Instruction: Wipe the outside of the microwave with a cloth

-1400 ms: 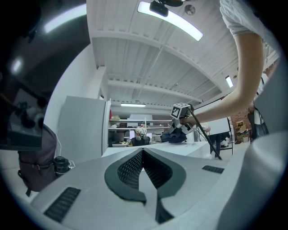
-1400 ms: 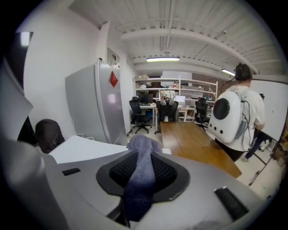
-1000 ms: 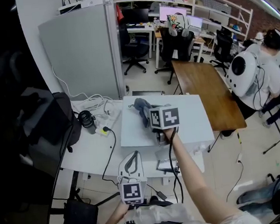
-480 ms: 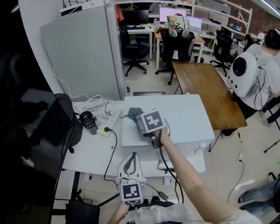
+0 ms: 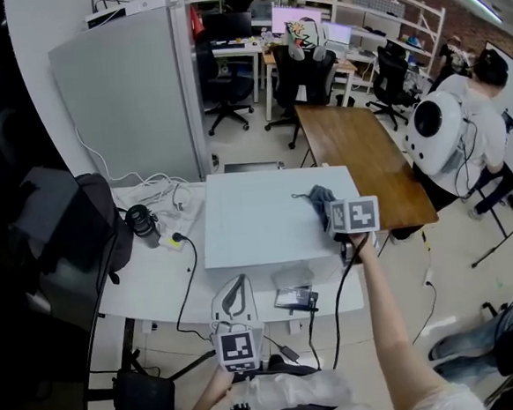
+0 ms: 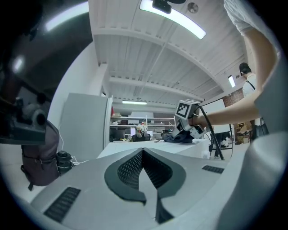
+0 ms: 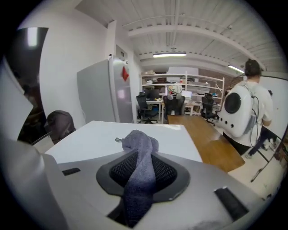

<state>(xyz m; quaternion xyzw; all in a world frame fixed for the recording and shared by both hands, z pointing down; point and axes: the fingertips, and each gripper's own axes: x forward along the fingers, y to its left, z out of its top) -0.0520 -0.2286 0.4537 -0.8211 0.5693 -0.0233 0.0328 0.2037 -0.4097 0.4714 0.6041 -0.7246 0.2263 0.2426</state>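
The white microwave [image 5: 254, 231] stands on a white table, and I see its flat top from above. My right gripper [image 5: 336, 223] is near the top's right edge, shut on a blue-grey cloth [image 5: 320, 199] that lies bunched on the top. In the right gripper view the cloth [image 7: 140, 170] runs between the black pads [image 7: 164, 173] and folds onto the microwave top [image 7: 96, 134]. My left gripper [image 5: 234, 297] is held level in front of the microwave, jaws together and holding nothing. In the left gripper view its tips [image 6: 143, 153] point at the microwave, with the right gripper [image 6: 185, 131] beyond.
A black bag [image 5: 72, 214], a black lens-like cylinder [image 5: 140, 222] and loose cables [image 5: 163, 198] lie left of the microwave. A grey partition [image 5: 128, 95] stands behind. A wooden table [image 5: 349, 144] and a person with a white backpack [image 5: 440, 128] are at the right.
My right gripper has dragged the cloth across the microwave top, first a little left, then over to the right edge. The left gripper has stayed where it was.
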